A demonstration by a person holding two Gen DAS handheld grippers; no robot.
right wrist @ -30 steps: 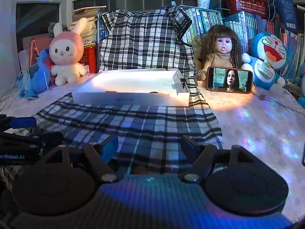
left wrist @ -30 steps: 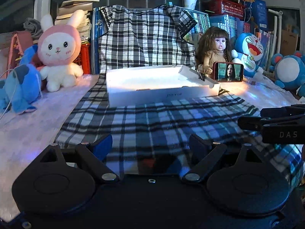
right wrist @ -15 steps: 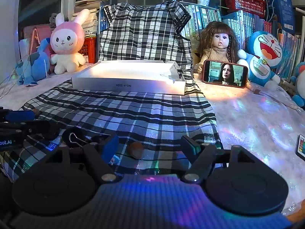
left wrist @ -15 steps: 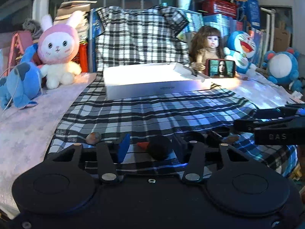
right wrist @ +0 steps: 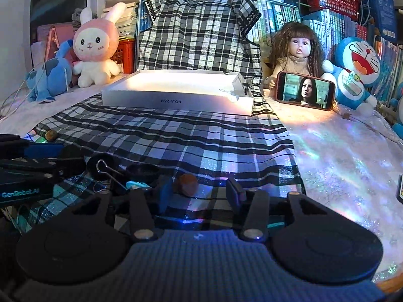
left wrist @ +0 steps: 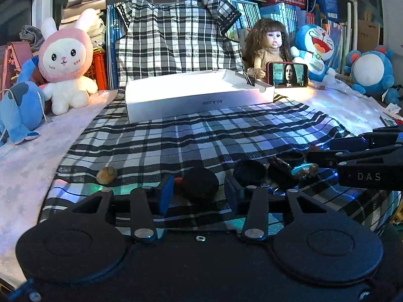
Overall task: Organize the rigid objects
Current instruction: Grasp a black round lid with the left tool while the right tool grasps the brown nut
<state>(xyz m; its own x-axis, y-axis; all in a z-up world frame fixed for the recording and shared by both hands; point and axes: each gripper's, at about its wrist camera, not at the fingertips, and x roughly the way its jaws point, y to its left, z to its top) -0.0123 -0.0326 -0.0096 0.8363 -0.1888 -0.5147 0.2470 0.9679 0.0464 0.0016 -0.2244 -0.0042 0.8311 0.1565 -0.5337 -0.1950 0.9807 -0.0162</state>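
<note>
A white shallow box [left wrist: 199, 99] [right wrist: 176, 98] lies open on the plaid cloth [left wrist: 191, 136], far ahead. Small objects lie near the cloth's front edge. My left gripper [left wrist: 199, 191] is open around a black round puck [left wrist: 200, 183], a small red piece beside it. To its right lie a black cap [left wrist: 249, 172], a black ring [left wrist: 289, 156] and a binder clip [left wrist: 280, 168]. A brown nut [left wrist: 107, 175] lies left. My right gripper [right wrist: 199, 188] is open around a brown nut [right wrist: 186, 182]; a binder clip [right wrist: 105, 170] and black ring [right wrist: 141, 171] lie left of it.
Plush rabbit [left wrist: 66, 60], blue plush [left wrist: 20, 108], doll [left wrist: 267, 47], a phone playing video [left wrist: 288, 74] and Doraemon toys [left wrist: 314, 47] line the back. Books stand behind. The right gripper's body [left wrist: 365, 161] shows at the left view's right edge; the left gripper's body [right wrist: 30, 173] at the right view's left.
Both grippers have drawn back and tipped down, so the small objects at the cloth's front edge came into view between and beside the fingers. Both stay open.
</note>
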